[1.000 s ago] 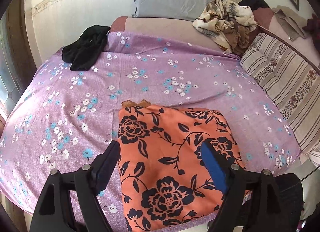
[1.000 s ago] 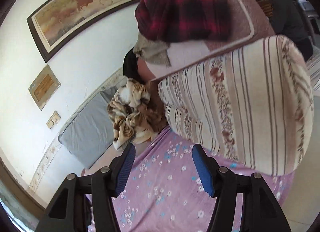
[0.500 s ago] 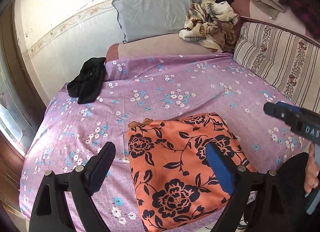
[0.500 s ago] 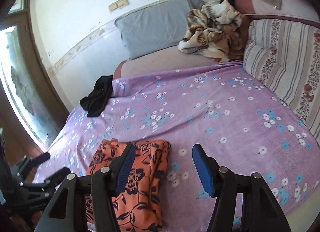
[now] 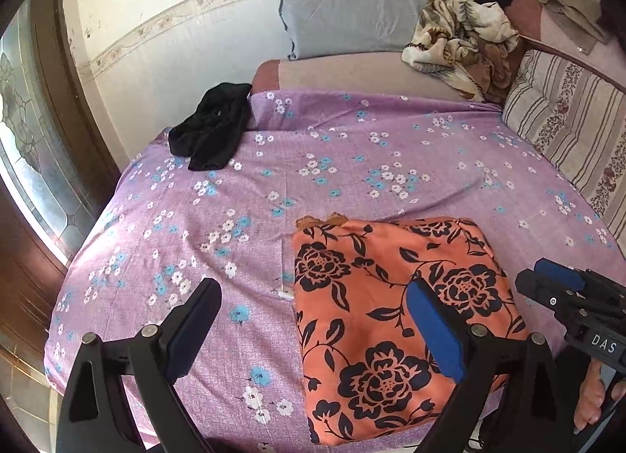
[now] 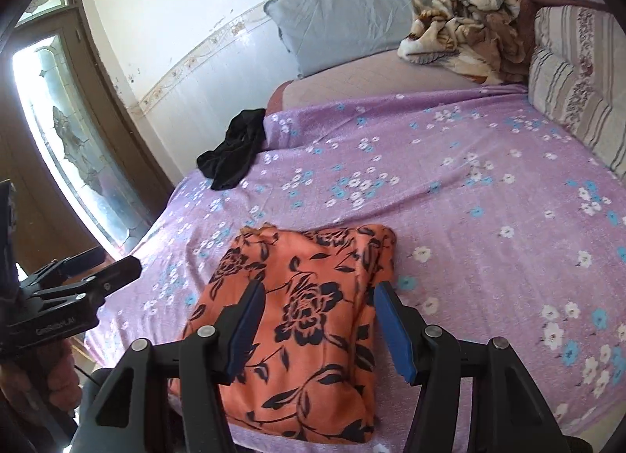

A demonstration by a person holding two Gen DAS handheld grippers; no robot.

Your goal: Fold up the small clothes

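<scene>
Left gripper (image 5: 313, 320): jaws spread wide, pinching nothing, poised over the near edge of the bed, one finger above bare purple bedsheet (image 5: 352, 148), the blue-padded finger above the left part of the orange floral garment (image 5: 383, 304). Right gripper (image 6: 317, 320): jaws likewise spread and empty, straddling the middle of the same garment from above; contact with the cloth impossible to tell.

Orange floral garment: folded into a rough rectangle, black rose print up, lying flat on the sheet at the near edge of the bed, a small frilled corner showing at its far left end. In the right wrist view, folded layers visible along its right side.

Farther out on the sheet, well apart from the orange piece: a crumpled black garment (image 5: 213, 136) at the far left corner, partly draped off the sheet's edge. Beyond it, bare brown mattress, then a grey pillow (image 5: 352, 11) leaning on the wall. Right of the pillow, a bunched beige patterned blanket (image 5: 461, 42). Along the right side, a striped cushion (image 5: 567, 132). At far left, a wooden door with patterned glass (image 6: 74, 155).
</scene>
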